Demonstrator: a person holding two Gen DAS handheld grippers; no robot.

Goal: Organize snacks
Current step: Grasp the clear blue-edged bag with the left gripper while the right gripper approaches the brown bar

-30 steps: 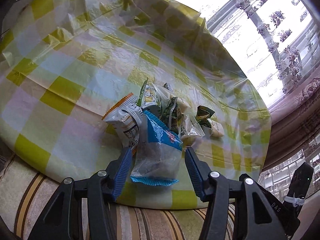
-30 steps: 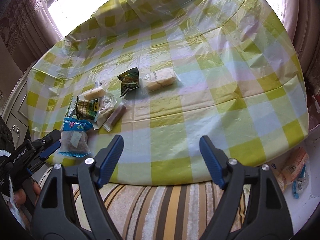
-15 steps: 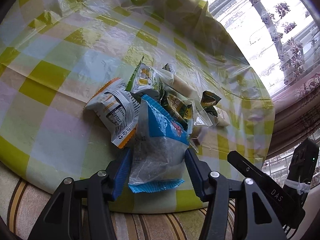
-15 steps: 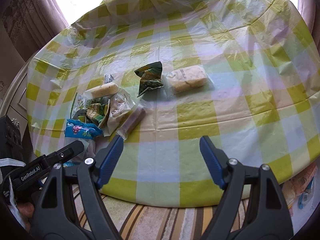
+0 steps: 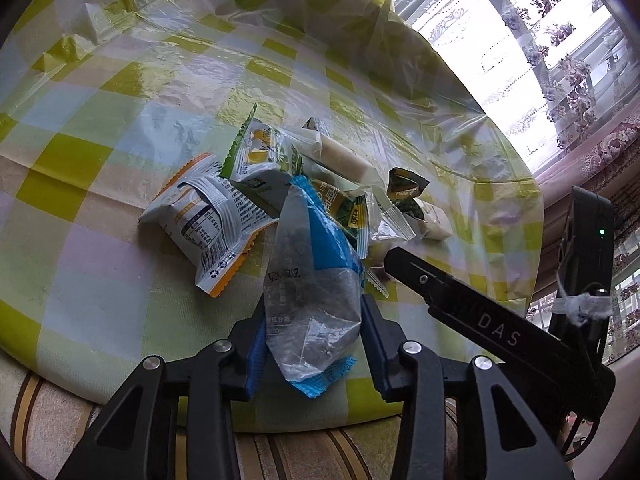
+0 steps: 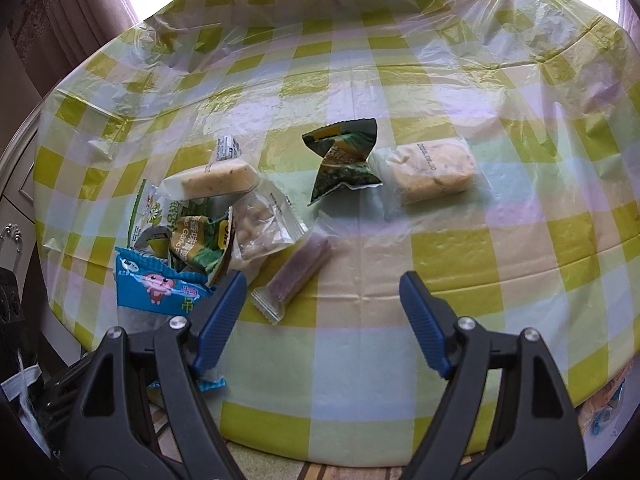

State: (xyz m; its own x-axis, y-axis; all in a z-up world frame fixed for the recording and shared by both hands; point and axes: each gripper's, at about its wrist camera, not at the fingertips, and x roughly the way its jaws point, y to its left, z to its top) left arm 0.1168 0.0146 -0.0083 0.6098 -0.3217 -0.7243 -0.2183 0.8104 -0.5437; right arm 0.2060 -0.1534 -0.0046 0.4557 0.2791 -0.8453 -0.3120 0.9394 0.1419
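A: Left wrist view: we see the left gripper (image 5: 312,344), its fingers having just been closing, now clamped on the blue-and-clear snack packet (image 5: 310,280), lifted at the near bench (image 5: 80,240) edge beside the snack pile (image 5: 260,184), probably so we can sort it.

B: Right gripper (image 6: 320,312) has its fingers apart and empty; the purple bar packet (image 6: 294,276) lies just ahead, nearer the left finger.
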